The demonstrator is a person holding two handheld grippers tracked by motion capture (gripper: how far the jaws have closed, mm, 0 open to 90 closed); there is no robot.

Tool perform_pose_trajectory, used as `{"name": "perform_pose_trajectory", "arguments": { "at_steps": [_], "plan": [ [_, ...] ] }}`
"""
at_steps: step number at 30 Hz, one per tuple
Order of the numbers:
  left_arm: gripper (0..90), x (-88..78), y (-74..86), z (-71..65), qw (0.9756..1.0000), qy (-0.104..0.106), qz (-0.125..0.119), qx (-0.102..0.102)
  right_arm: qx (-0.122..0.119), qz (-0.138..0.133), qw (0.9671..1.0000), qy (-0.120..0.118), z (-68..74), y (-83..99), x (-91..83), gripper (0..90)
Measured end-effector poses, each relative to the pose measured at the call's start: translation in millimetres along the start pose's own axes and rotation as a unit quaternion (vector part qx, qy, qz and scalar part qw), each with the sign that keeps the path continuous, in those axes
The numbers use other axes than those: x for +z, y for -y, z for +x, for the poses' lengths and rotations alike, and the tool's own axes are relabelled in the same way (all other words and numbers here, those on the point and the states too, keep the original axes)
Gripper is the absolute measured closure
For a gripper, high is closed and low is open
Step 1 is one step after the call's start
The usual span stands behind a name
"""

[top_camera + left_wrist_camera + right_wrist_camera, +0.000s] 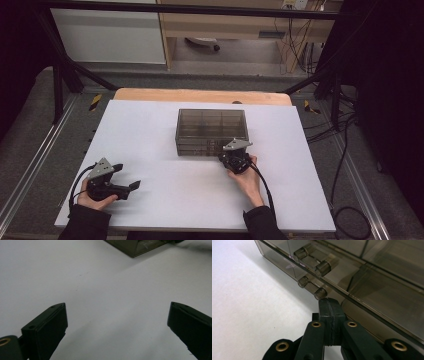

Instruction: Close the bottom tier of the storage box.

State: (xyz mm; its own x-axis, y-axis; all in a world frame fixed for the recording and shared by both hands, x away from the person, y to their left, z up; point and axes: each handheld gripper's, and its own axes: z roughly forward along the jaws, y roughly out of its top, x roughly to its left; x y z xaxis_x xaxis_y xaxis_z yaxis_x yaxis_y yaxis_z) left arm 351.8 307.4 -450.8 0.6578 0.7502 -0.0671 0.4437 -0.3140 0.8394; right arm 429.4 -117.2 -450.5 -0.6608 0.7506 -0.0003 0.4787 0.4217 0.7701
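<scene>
Right hand-held gripper (329, 315), jaws pressed together, noses at the latch (312, 287) on the smoky plastic box (211, 131) mid-desk, likely about to unlatch; left hand-held gripper (131, 188) idles wide near the front-left corner.

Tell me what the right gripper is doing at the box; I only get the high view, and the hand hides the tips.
Observer: The right gripper has its jaws pressed flat together, tips at the front of the smoky plastic box, just below a latch.
Operator: Is anything pinched between them?
Observer: Nothing shows between them; the seam looks shut on itself.
Operator: Is the lid up yet?
Observer: No, the lid lies flat, and a second latch sits above the first.
Operator: And the left one?
Observer: The left gripper has its jaws wide apart over bare white table, with a corner of the box far ahead.
</scene>
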Motion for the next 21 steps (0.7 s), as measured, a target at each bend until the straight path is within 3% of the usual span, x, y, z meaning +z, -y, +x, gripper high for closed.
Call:
{"name": "perform_pose_trajectory", "arguments": {
  "at_steps": [8,21],
  "plan": [
    [2.1,0.1,-0.1,-0.4,1.0,0.0,0.001,0.0,0.007,-0.013,0.9999,0.0,2.6,0.2,-21.4,79.5],
    [2.1,1.0,0.1,-0.9,1.0,0.001,0.002,-0.001,0.017,-0.041,0.9989,0.011,4.6,12.1,-50.4,34.8]
  ]
}}
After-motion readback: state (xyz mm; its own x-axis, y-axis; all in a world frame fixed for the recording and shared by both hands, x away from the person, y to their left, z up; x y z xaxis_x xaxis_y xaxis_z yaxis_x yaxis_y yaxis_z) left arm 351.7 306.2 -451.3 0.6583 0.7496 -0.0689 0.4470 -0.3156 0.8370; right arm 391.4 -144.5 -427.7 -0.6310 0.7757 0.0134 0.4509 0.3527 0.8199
